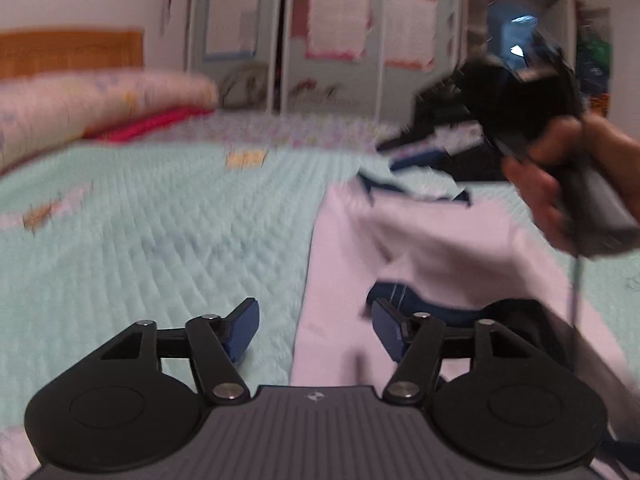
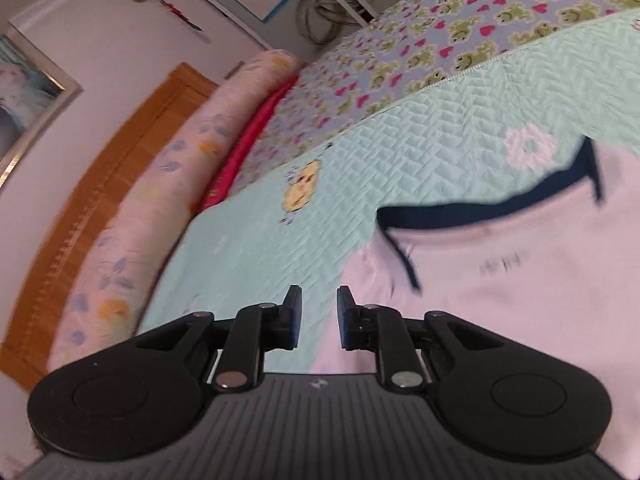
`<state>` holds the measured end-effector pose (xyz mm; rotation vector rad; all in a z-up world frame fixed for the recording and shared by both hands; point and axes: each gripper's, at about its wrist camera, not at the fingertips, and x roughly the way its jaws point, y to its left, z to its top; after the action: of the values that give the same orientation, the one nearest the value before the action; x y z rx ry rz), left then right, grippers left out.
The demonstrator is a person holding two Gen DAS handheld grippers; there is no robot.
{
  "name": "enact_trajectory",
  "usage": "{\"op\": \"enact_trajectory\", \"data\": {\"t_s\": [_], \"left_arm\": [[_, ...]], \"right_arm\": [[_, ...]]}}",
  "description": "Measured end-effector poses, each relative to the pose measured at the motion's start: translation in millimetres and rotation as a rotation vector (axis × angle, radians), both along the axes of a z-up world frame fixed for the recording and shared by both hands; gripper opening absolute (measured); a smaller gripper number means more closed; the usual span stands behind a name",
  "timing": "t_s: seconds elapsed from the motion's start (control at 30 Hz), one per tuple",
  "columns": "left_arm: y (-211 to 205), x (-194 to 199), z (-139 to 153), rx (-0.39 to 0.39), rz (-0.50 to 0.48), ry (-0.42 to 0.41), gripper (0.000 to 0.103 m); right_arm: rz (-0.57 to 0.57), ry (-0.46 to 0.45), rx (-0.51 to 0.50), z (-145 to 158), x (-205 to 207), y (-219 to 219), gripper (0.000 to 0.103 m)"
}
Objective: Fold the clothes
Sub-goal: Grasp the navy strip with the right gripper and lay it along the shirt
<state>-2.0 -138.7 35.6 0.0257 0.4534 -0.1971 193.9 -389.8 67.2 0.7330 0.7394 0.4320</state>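
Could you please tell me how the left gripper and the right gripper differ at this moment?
The left gripper has jaws spread wide; the right gripper shows only a narrow gap. The left hangs over the pink shirt's edge, the right over the shirt's corner. Both grip nothing.

The left wrist view looks forward and slightly down along the left gripper [image 1: 314, 330], low and close over a mint quilted bedspread [image 1: 160, 232], facing a wall of cupboards [image 1: 320, 40]. The pale shirt [image 1: 420, 240] lies ahead of its right jaw. The right wrist view sits just as near behind the right gripper [image 2: 318, 314] but rolled (the bed runs diagonally), the shirt again ahead-right. Both share shirt, bedspread, the rolled floral quilt [image 2: 160, 200] and the wooden headboard [image 2: 100, 184].
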Motion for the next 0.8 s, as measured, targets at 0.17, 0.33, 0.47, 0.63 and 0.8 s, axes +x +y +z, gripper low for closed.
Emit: {"op": "enact_trajectory", "data": {"t_s": [0.17, 0.33, 0.47, 0.63, 0.8], "left_arm": [[-2, -17, 8, -0.047, -0.119, 0.093, 0.048], [-9, -6, 21, -0.155, -0.167, 0.121, 0.046], [-16, 35, 35, -0.289, -0.186, 0.122, 0.046], [-30, 76, 15, -0.283, -0.167, 0.191, 0.045], [-31, 87, -22, -0.196, -0.155, 0.262, 0.036]], "right_arm": [[-0.042, 0.022, 0.063, 9, -85, -24, 0.02], [-0.155, 0.086, 0.121, -10, -151, -44, 0.02], [-0.221, 0.165, 0.193, -37, -192, -52, 0.02], [-0.244, 0.239, 0.232, -68, -230, -52, 0.021], [-0.259, 0.241, 0.261, -82, -240, -54, 0.019]]}}
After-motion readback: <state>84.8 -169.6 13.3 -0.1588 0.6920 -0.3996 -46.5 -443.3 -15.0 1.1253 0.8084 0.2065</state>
